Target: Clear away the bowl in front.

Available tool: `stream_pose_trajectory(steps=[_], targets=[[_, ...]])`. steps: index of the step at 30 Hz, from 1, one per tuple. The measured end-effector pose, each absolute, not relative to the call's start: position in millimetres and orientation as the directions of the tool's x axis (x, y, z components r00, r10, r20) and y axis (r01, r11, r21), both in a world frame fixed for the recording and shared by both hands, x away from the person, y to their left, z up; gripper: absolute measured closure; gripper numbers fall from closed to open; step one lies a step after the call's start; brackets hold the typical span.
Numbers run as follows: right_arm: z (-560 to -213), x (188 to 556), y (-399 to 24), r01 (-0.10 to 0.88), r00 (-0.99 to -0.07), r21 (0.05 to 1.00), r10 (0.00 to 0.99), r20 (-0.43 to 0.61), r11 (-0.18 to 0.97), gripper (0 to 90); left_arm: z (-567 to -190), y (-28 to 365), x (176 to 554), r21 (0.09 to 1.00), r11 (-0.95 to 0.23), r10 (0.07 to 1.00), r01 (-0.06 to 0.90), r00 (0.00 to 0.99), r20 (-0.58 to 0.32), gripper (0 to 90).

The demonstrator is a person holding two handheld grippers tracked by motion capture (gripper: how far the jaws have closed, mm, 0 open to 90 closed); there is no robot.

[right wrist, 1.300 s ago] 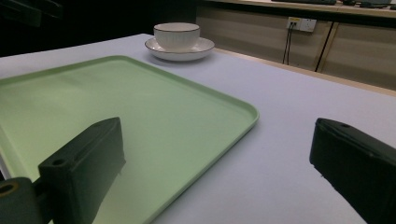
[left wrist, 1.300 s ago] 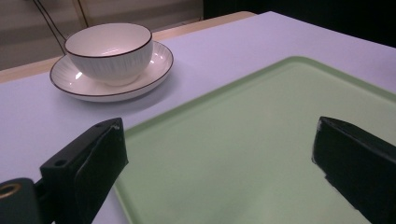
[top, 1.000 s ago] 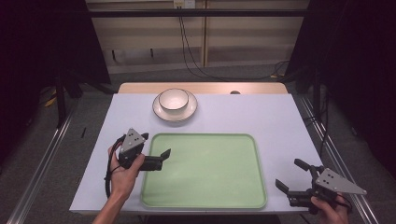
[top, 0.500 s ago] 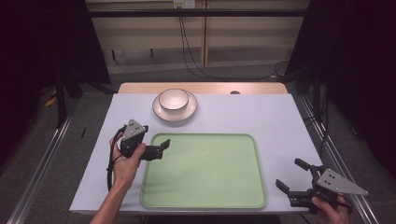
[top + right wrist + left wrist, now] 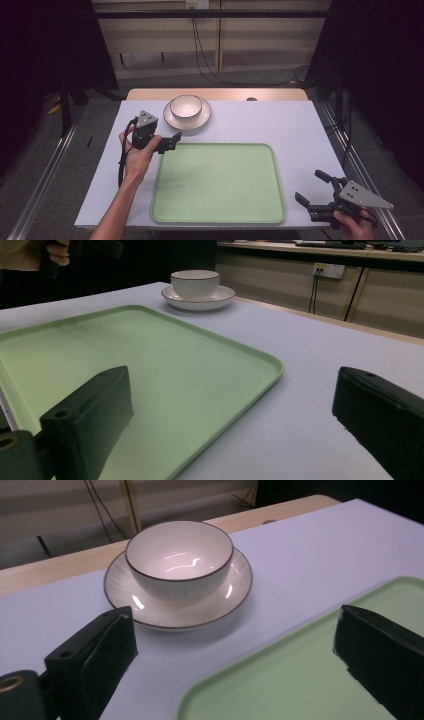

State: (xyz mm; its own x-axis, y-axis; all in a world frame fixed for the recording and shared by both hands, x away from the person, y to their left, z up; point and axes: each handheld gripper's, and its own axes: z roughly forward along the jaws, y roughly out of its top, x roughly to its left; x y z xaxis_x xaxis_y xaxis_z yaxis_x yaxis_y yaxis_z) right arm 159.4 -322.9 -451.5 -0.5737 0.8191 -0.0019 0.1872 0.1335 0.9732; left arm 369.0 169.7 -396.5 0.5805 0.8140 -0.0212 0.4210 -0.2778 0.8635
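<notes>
While the green tray (image 5: 217, 182) lay flat on the pale table cover (image 5: 280, 125), taking up the near middle of it, the white bowl (image 5: 186, 106) sat in its saucer (image 5: 200, 119) at the far side, just beyond the tray's far left corner and apart from it. Nothing lay on the tray, and no object stood between your left gripper (image 5: 170, 142) and the bowl; in the left gripper view the bowl (image 5: 179, 559) and saucer (image 5: 235, 587) were straight ahead, with the tray's corner (image 5: 300, 670) under the right jaw. Behind the table, cables (image 5: 200, 50) hung down a pale wall panel.

Your left hand (image 5: 137, 155) reached in from the near left, forearm angled toward the far side, and held the left gripper above the cover at the tray's far left corner, pointing right and slightly far. Its jaws stood wide apart with nothing between them.

Your right hand (image 5: 352, 225) was at the near right edge of the table, well apart from the bowl, holding the right gripper (image 5: 312, 192) low beside the tray's near right corner and pointing left across it. Its jaws were also spread wide and held nothing; in the right gripper view the tray (image 5: 150, 355) ran between them, with the bowl (image 5: 195, 284) far beyond.
</notes>
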Motion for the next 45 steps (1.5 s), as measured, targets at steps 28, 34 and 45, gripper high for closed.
stream_pose_trajectory(steps=[28, 34, 45], targets=[[-451.4, 158.7, -324.1, 0.192, -0.571, 0.971, 0.821, -0.007, 0.142, 2.7, -398.8, 165.4, 435.2, 0.838, -0.286, 0.844, 0.465, 0.536, -0.01, 10.8], [-451.7, 158.5, -324.8, 0.193, -0.575, 0.971, 0.818, -0.005, 0.141, 2.7, -395.5, 164.7, 445.8, 0.831, -0.279, 0.866, 0.481, 0.5, 0.002, 12.8], [-451.2, 157.8, -323.5, 0.18, -0.58, 0.972, 0.814, -0.021, 0.154, 2.7, -390.7, 161.2, 466.4, 0.821, -0.283, 0.866, 0.495, 0.5, -0.003, 17.5]])
